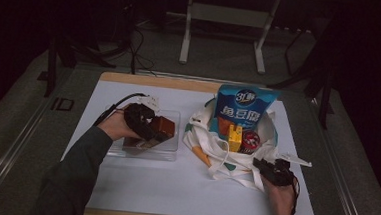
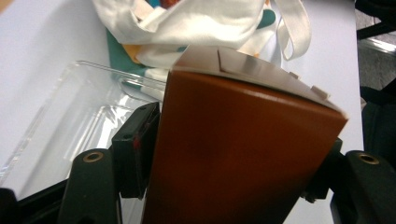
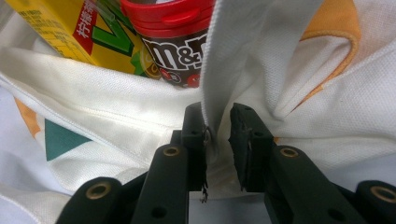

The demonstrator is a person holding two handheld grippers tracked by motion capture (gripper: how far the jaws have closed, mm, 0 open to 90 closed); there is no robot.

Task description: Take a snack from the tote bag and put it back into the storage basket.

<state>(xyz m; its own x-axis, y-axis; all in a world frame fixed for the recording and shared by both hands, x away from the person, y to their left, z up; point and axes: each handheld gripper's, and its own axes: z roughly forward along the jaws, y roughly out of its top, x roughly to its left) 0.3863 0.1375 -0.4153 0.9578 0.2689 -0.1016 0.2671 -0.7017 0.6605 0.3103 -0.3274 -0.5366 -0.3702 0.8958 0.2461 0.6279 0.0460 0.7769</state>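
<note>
Forearms come in from the near edge of the counter (image 1: 138,184), and on the left side the left gripper (image 1: 145,122) has its fingers (image 2: 135,149) clamped on the two long faces of a brown carton (image 2: 238,154), one finger to each side. It holds the carton just above the clear plastic tray (image 1: 168,153) that sits on the counter's left half; I cannot tell whether the carton's lower end touches the tray floor. The carton's long axis runs away from the left hand (image 1: 114,128), pointing roughly toward the tote bag (image 1: 215,161) to its right. That bag lies open on the right half of the counter, holding a blue snack bag (image 1: 246,108) standing tall at the back, a yellow drink box (image 1: 235,136) and a red-lidded M&M's tub (image 1: 250,139). At the bag's near right corner the right gripper (image 1: 270,170) pinches a white fold of the bag's cloth between nearly closed fingers (image 3: 247,140). Judging by this, the carton must travel rightward into the bag mouth, and the left hand is the nearer.
</note>
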